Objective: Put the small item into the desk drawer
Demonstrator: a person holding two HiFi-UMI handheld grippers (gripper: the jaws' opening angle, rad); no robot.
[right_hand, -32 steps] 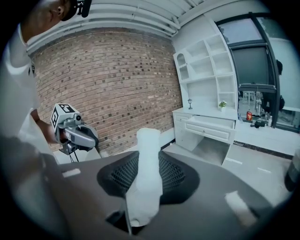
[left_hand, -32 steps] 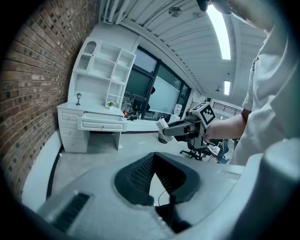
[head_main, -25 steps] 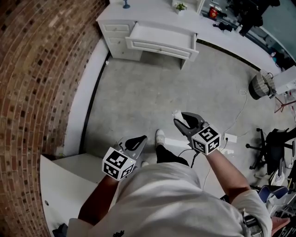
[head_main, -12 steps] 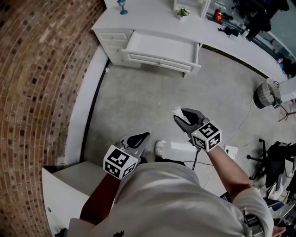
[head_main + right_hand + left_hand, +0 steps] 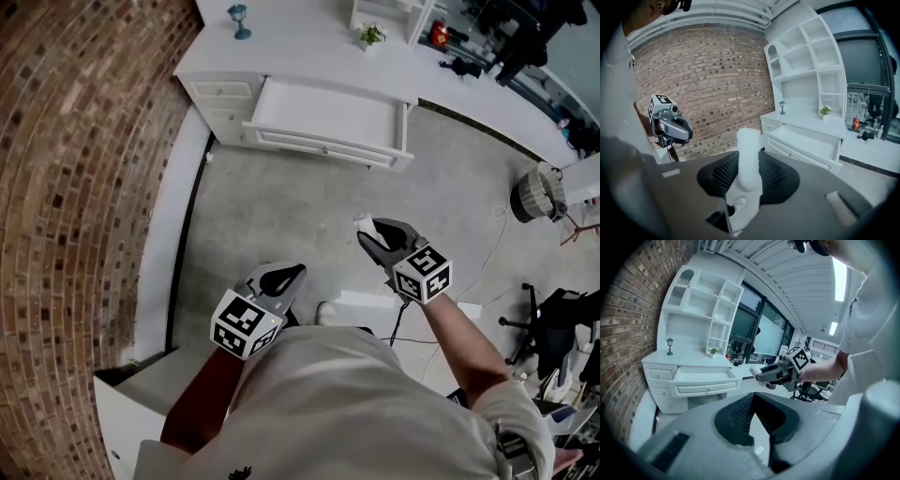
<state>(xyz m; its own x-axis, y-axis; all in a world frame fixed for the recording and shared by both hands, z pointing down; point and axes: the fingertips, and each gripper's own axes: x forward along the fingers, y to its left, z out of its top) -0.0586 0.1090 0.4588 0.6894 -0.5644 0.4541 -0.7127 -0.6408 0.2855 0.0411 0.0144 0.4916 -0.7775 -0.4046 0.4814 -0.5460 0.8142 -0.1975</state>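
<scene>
Well apart from the desk (image 5: 300, 47), right gripper (image 5: 367, 236) pinches white item (image 5: 363, 223); left gripper (image 5: 292, 274) pressed together, empty; drawer (image 5: 328, 111) open.

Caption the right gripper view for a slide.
Right gripper holds a small white item, facing the open drawer of the white desk; left gripper alongside.

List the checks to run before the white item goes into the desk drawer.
1. Grip: right gripper shut on the white item - ok.
2. Drawer pulled open - ok.
3. Room inside the drawer: interior looks bare - ok.
4. Left gripper shut, holding nothing - ok.
5. Drawer within reach: not ok; a stretch of floor lies between the person and the desk.
</scene>
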